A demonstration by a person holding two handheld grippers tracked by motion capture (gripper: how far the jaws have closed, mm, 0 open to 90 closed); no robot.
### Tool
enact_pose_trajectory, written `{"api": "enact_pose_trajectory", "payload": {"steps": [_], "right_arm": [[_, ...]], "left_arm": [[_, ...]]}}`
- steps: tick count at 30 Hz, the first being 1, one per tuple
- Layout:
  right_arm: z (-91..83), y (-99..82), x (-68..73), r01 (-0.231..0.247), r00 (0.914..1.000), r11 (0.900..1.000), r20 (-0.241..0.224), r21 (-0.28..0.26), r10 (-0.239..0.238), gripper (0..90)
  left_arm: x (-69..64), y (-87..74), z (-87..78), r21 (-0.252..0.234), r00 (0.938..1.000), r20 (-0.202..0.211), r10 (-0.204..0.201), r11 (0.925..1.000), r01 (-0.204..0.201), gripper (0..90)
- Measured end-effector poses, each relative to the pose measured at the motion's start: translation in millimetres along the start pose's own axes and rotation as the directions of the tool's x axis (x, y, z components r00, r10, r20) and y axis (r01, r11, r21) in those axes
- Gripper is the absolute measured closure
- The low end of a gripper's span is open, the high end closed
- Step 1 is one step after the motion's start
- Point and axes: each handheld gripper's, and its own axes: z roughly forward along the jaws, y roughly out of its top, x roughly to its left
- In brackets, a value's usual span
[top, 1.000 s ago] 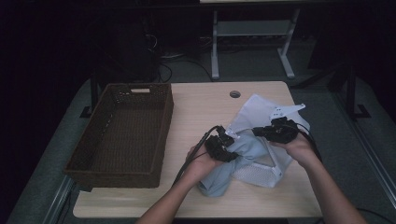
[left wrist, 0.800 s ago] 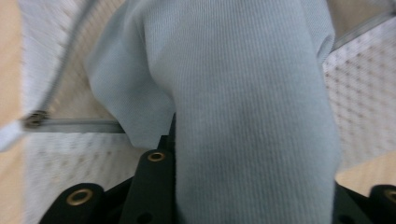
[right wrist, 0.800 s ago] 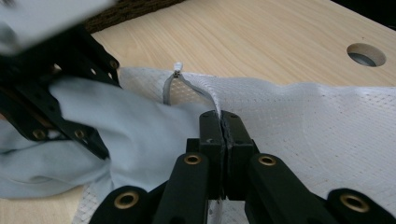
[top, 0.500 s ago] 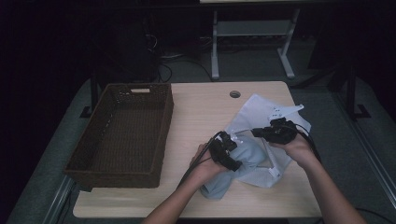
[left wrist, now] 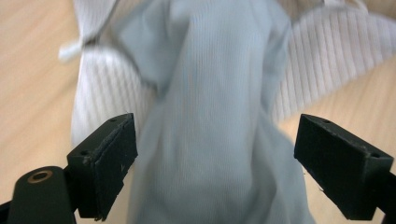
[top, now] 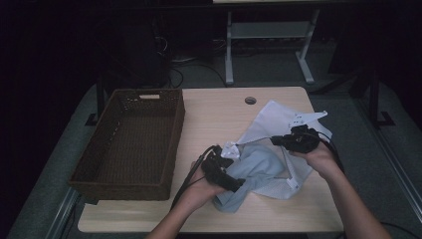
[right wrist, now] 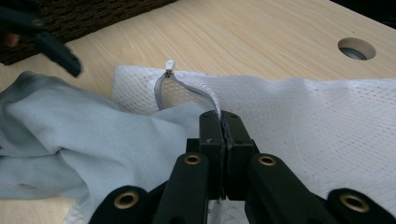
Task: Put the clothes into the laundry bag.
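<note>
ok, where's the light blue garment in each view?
High view: light blue garment lower centre, half out of the white mesh bag.
Left gripper view: fills the centre, between the open jaws.
Right gripper view: lower left.
Shared landmark: the white mesh bag, bordering the garment in every view.

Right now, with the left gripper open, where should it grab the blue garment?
Grip the bunched ridge of the blue garment that runs between the open left gripper jaws, straight ahead from the person's side. It stands raised there, clear of the mesh bag edge the right gripper pinches.
</note>
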Motion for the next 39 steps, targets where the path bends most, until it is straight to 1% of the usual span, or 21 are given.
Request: {"api": "enact_pose_trajectory", "payload": {"steps": [2,3,4,6,11,14,17,21,26,29,31,33,34,35,36,37,38,39], "right_arm": [[0.9,-0.1,-0.7,0.0,1.0,1.0,0.001,0.001,0.0,88.3],[2.0,-0.5,-0.8,-0.002,1.0,1.0,0.003,0.007,0.002,88.3],[2.0,-0.5,-0.8,-0.002,1.0,1.0,0.003,0.007,0.002,88.3],[3.4,-1.2,-0.7,0.001,1.0,1.0,0.003,0.008,-0.001,88.3],[4.7,-2.7,-0.5,-0.004,1.0,0.9998,0.002,0.018,0.004,88.3],[3.9,-3.1,-1.0,-0.001,1.0,0.9999,0.004,0.015,0.001,88.3],[4.9,-3.3,-1.5,-0.004,1.0,0.9998,0.004,0.02,0.004,88.3],[6.9,-4.1,-1.1,-0.001,1.0,0.9997,0.004,0.025,0.001,88.4],[7.8,-4.6,-1.2,-0.005,1.0,0.9995,0.006,0.03,0.004,88.3],[7.5,-4.5,-1.3,-0.005,1.0,0.9995,0.007,0.03,0.005,88.3],[7.9,-4.6,-2.1,-0.005,1.0,0.9996,0.006,0.029,0.005,88.3],[8.8,-5.2,-2.5,-0.006,0.9999,0.9994,0.009,0.035,0.006,88.3],[8.8,-5.3,-2.3,-0.004,1.0,0.9994,0.009,0.035,0.004,88.3],[8.6,-5.2,-2.1,-0.004,1.0,0.9994,0.008,0.035,0.003,88.3],[8.6,-5.2,-2.1,-0.004,1.0,0.9994,0.008,0.035,0.003,88.3],[8.4,-5.1,-1.9,-0.005,1.0,0.9994,0.008,0.034,0.004,88.4],[8.2,-5.0,-1.9,-0.006,1.0,0.9994,0.008,0.033,0.005,88.4],[7.8,-5.0,-1.9,-0.005,1.0,0.9994,0.009,0.033,0.005,88.4]], "left_arm": [[-0.5,-11.3,-2.6,-0.006,0.9999,-0.007,-0.011,0.9999,0.011,12.5],[-0.2,-20.7,-2.1,-0.017,0.9995,-0.024,-0.019,0.9997,0.019,12.2],[-0.2,-20.7,-2.1,-0.017,0.9995,-0.024,-0.019,0.9997,0.019,12.1],[0.8,-25.8,0.4,-0.016,0.9994,-0.022,-0.026,0.9995,0.026,12.1],[3.2,-27.7,8.5,0.008,0.9991,-0.042,-0.002,1.0,0.002,10.7],[4.0,-29.4,11.6,0.006,0.9988,-0.049,0.0,1.0,0.0,10.3],[6.0,-32.5,18.8,0.026,0.9982,-0.06,0.011,0.9996,-0.009,10.2],[8.2,-34.6,24.1,0.041,0.9986,-0.053,0.011,0.9991,-0.009,10.2],[10.7,-37.9,33.5,0.073,0.9997,-0.025,0.003,0.9973,-0.001,10.3],[8.7,-38.0,35.0,0.08,0.9997,-0.023,0.01,0.9968,-0.008,10.3],[8.5,-38.2,35.2,0.086,0.9998,-0.014,0.017,0.9962,-0.016,11.1],[7.8,-38.2,33.8,0.089,0.9993,-0.012,0.036,0.9954,-0.035,16.0],[7.8,-38.2,33.8,0.089,0.9993,-0.012,0.036,0.9954,-0.035,18.6],[6.8,-38.0,32.2,0.088,0.9988,-0.006,0.048,0.995,-0.047,22.1],[6.8,-38.0,32.2,0.088,0.9988,-0.006,0.048,0.995,-0.047,26.3],[6.5,-37.8,31.4,0.087,0.9986,0.0,0.053,0.9948,-0.053,26.3],[6.4,-37.7,30.5,0.088,0.9981,0.004,0.061,0.9943,-0.061,30.5],[6.0,-37.6,29.4,0.077,0.9973,0.019,0.072,0.9943,-0.073,41.2]]}}
